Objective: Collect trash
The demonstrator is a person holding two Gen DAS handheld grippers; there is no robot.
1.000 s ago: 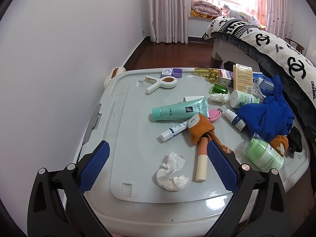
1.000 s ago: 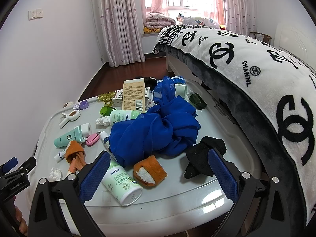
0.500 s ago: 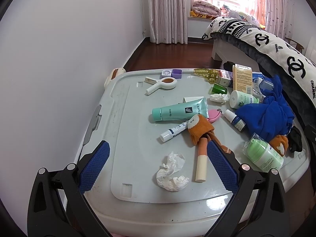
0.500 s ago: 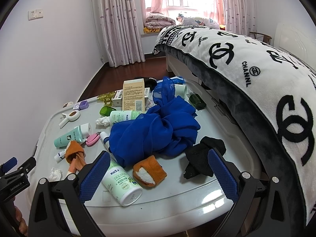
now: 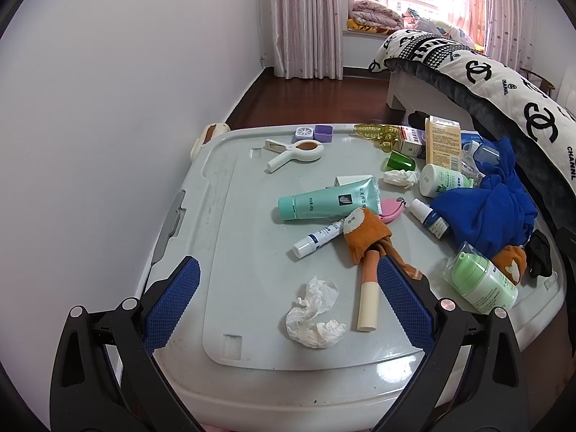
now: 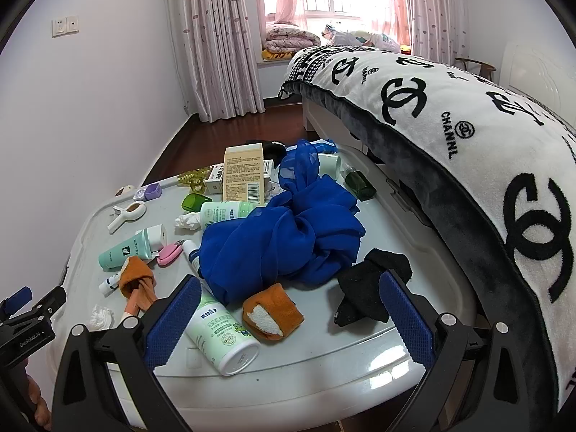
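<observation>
A crumpled white tissue (image 5: 315, 315) lies near the front of the grey bin lid (image 5: 230, 237), between the fingers of my open, empty left gripper (image 5: 286, 306); it also shows in the right wrist view (image 6: 100, 316). A second crumpled tissue (image 5: 399, 179) lies further back by a green cup (image 5: 401, 161); it shows in the right wrist view (image 6: 188, 221) too. My right gripper (image 6: 286, 318) is open and empty, above an orange sock (image 6: 271, 313) and a green lotion bottle (image 6: 223, 331).
The lid (image 6: 324, 345) carries a teal tube (image 5: 327, 203), a small white tube (image 5: 316, 239), an orange sock on a peach stick (image 5: 367, 248), a blue scarf (image 6: 284, 237), a black sock (image 6: 370, 284), boxes (image 6: 243, 176) and a white clip (image 5: 293, 153). The bed (image 6: 450, 136) borders the right; a wall (image 5: 108, 126) the left.
</observation>
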